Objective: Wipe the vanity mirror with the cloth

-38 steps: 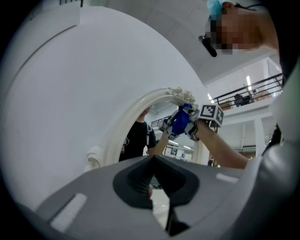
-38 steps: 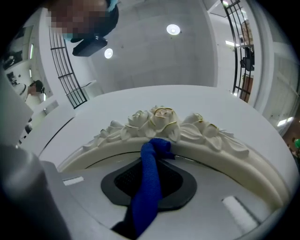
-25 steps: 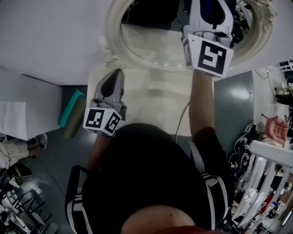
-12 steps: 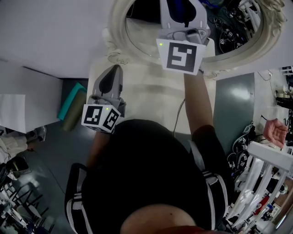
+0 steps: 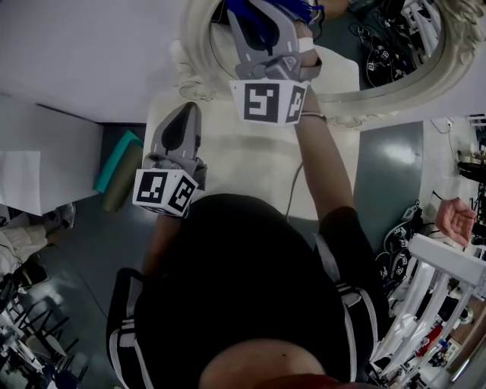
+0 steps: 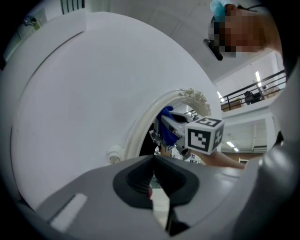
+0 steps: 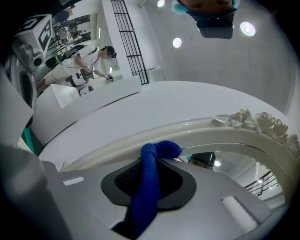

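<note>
Head view: right tongs (image 5: 249, 14) clamped on soft blue cloth (image 5: 258, 26), cream-framed oval vanity mirror (image 5: 191, 45) just ahead of tips. Left tongs (image 5: 187, 114) low over white worktop (image 5: 243, 159).
Left gripper view: closed, empty.
Right gripper view: cloth lengthwise along tongs, folded end past tips toward frame. Probably light, limp; best pinched mid-fold. Glass fragile.

Counter (image 5: 243, 163): cream-white top, set against a white wall.
Cable (image 5: 292, 199): thin, pale, runs over the counter to its near edge.
Teal pad (image 5: 114, 173): on the floor left of the counter.
Olive roll (image 5: 123, 199): just beside the teal pad.
Bystander's hand (image 5: 454, 218): far right, palm open.
</note>
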